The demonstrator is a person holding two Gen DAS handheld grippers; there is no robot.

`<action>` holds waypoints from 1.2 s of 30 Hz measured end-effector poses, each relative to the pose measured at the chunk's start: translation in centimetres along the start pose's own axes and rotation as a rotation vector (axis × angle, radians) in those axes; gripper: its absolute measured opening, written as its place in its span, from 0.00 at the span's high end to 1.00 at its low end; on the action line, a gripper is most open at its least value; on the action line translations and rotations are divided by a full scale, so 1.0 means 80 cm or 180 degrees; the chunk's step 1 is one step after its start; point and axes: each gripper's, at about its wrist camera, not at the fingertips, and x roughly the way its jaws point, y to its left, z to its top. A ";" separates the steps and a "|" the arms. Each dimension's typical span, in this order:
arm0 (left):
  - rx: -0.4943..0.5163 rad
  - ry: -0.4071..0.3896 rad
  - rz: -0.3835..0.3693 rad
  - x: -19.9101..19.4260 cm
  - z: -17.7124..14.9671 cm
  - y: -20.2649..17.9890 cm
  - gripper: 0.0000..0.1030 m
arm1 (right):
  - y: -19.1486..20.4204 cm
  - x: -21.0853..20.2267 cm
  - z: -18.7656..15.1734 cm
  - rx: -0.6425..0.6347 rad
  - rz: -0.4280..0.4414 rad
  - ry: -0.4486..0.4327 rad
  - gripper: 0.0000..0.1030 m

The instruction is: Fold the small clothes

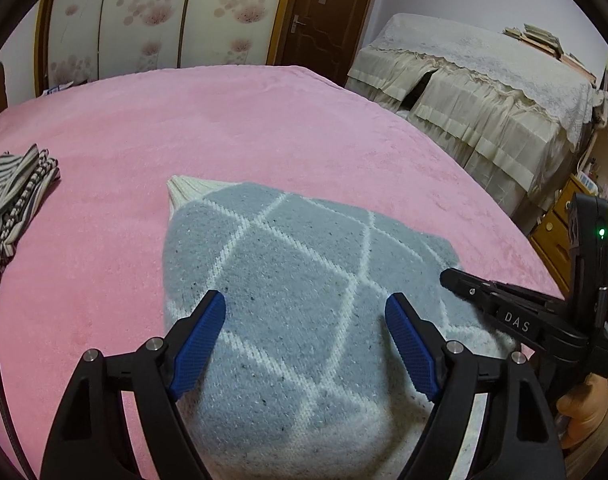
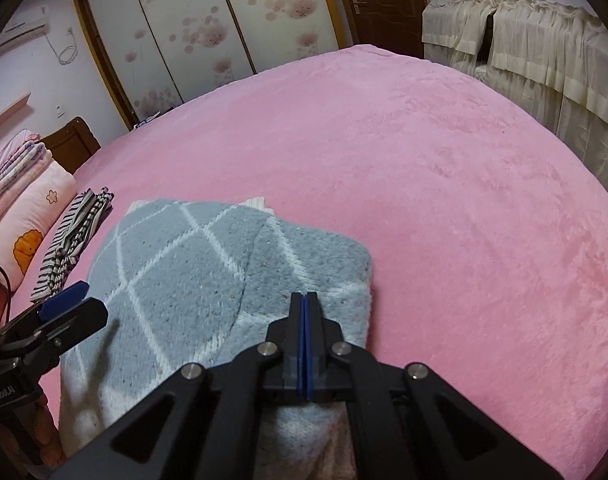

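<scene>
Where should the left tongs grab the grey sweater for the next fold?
Likely the near-left hem of the sweater, coming down from the near side. The left tongs hover open right above it. The fabric lies flat, so only edges offer a pinch; the right tongs are shut over the right edge.

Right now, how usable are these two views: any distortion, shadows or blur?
Left wrist view: fisheye bends the pink bed edge, corners vignetted black, sweater sharp. Right wrist view: same curvature, a soft gripper shadow on the sweater, no glare, little blur.
</scene>
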 end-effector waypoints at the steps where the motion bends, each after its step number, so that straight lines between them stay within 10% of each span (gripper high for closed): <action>1: 0.0024 0.0005 0.0015 -0.001 0.000 -0.002 0.19 | 0.001 0.000 0.001 -0.0017 -0.0007 0.0005 1.00; 16: -0.0157 0.0097 0.0321 -0.069 0.025 -0.006 0.00 | 0.027 -0.084 0.019 -0.0079 0.0128 -0.0082 0.97; 20: -0.0116 0.0055 0.0382 -0.102 0.034 -0.009 0.00 | 0.034 -0.125 0.029 -0.0131 0.0162 -0.0182 0.61; 29: 0.0018 0.0294 0.0184 -0.156 0.061 -0.011 0.00 | 0.042 -0.216 0.062 -0.0329 0.0233 -0.0501 0.19; 36: -0.0138 0.0567 0.0001 -0.140 0.064 0.007 0.00 | 0.017 -0.189 0.074 -0.0206 0.0312 -0.0056 0.09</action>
